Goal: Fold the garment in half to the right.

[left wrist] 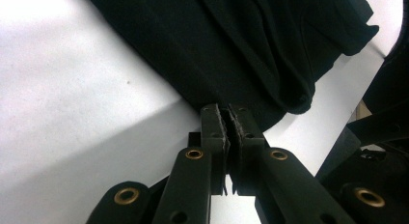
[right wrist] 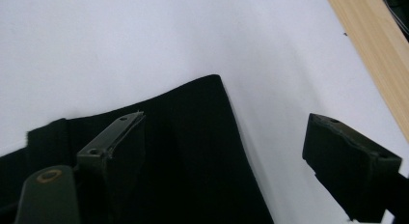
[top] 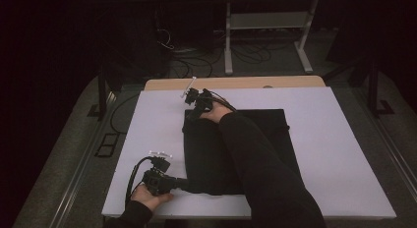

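Lying flat and partly folded into a neat rectangle on the white board [top: 147, 139]: the black garment [top: 236, 154]. Pinching the garment's near-left corner with clenched jaws: the left gripper [left wrist: 227, 122], holding that corner against the board. Hovering over the garment's far-left corner with jaws spread wide and grasping nothing: the right gripper [right wrist: 226, 137], so probably lining up the next pinch, with further folding still waiting.

A black garment [top: 231, 154] lies flat on the white board [top: 339, 154] — folded into a rough rectangle, its near-left edge rumpled in soft folds, its far corner square.
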### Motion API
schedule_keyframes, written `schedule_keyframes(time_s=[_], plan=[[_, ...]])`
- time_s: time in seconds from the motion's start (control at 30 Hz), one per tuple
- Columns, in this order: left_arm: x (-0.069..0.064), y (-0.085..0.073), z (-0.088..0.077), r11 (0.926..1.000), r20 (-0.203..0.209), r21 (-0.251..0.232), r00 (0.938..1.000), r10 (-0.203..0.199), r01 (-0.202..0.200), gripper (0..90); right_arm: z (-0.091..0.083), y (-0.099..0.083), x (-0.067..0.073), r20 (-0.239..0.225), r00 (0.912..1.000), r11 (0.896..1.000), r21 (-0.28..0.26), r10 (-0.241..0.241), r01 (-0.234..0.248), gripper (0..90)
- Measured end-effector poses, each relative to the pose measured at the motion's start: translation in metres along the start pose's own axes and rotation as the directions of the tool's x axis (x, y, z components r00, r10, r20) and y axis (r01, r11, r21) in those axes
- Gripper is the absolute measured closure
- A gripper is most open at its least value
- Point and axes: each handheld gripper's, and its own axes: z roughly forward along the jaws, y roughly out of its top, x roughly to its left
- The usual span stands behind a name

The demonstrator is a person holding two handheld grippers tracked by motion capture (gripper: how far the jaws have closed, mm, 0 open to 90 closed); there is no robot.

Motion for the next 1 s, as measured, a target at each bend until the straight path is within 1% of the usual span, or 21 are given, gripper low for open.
schedule_keyframes(time_s=[0.1, 0.13, 0.23, 0.3, 0.33, 0.37, 0.43, 0.53, 0.57, 0.6, 0.63, 0.7, 0.83, 0.93, 1.0], plan=[[0.001, 0.0, 0.0, 1.0, 0.003, 0.0, 1.0, -0.002, 0.002, 84.8, 0.004, 0.001, 0.0, 0.007, 1.0, 1.0, 0.004, -0.005, 0.005, 15.4], [0.001, 0.0, 0.0, 1.0, 0.002, -0.001, 1.0, -0.002, 0.002, 84.8, 0.005, 0.001, 0.0, 0.005, 1.0, 1.0, -0.003, -0.001, 0.001, 15.5], [0.001, 0.0, 0.0, 1.0, 0.002, 0.0, 1.0, 0.001, -0.001, 84.8, 0.008, 0.003, -0.001, 0.015, 0.9999, 1.0, 0.006, -0.007, 0.007, 17.5], [0.001, 0.0, -0.001, 1.0, 0.003, 0.0, 1.0, 0.001, -0.001, 84.8, 0.01, 0.004, -0.001, 0.018, 0.9998, 1.0, 0.012, -0.003, 0.003, 20.0], [0.001, 0.0, -0.001, 1.0, 0.004, 0.0, 1.0, 0.0, 0.0, 84.8, 0.011, 0.005, -0.001, 0.012, 0.9999, 1.0, 0.014, -0.002, 0.002, 22.0], [0.001, 0.0, -0.001, 1.0, 0.004, 0.0, 1.0, 0.0, 0.0, 84.8, 0.012, 0.005, -0.001, 0.032, 0.9994, 1.0, 0.02, -0.012, 0.011, 25.5], [0.001, 0.0, -0.001, 1.0, 0.005, 0.0, 1.0, 0.0, 0.0, 84.8, 0.013, 0.006, -0.001, 0.03, 0.9995, 1.0, 0.02, -0.014, 0.013, 29.6], [0.002, 0.0, -0.001, 1.0, 0.007, -0.001, 1.0, -0.001, 0.001, 84.8, 0.014, 0.006, -0.003, 0.044, 0.9988, 1.0, 0.015, -0.02, 0.019, 35.4], [0.002, 0.0, -0.001, 1.0, 0.007, -0.001, 1.0, 0.0, 0.0, 84.8, 0.014, 0.005, -0.003, 0.042, 0.999, 1.0, 0.014, -0.017, 0.017, 36.2], [0.001, 0.0, -0.001, 1.0, 0.007, -0.001, 1.0, 0.0, 0.0, 84.8, 0.015, 0.005, -0.002, 0.054, 0.9982, 1.0, 0.019, -0.026, 0.025, 36.3], [0.001, 0.0, -0.001, 1.0, 0.007, -0.002, 1.0, 0.0, 0.0, 84.8, 0.016, 0.005, -0.001, 0.055, 0.9981, 0.999, 0.022, -0.028, 0.027, 36.4], [0.001, 0.0, -0.001, 1.0, 0.006, -0.002, 1.0, -0.001, 0.001, 84.8, 0.017, 0.005, -0.001, 0.053, 0.998, 0.999, 0.017, -0.035, 0.034, 36.5], [0.001, 0.0, -0.001, 1.0, 0.006, -0.002, 1.0, 0.003, -0.003, 84.8, 0.018, 0.005, -0.004, 0.037, 0.9993, 1.0, 0.015, -0.01, 0.009, 35.6], [0.001, 0.0, -0.001, 1.0, 0.006, -0.003, 1.0, 0.002, -0.002, 84.8, 0.019, 0.003, -0.008, 0.004, 0.9996, 1.0, 0.01, 0.026, -0.026, 36.3], [0.001, 0.0, -0.001, 1.0, 0.006, -0.004, 1.0, 0.001, 0.0, 84.8, 0.02, 0.001, -0.01, -0.019, 0.9984, 0.999, 0.006, 0.054, -0.054, 37.4]])
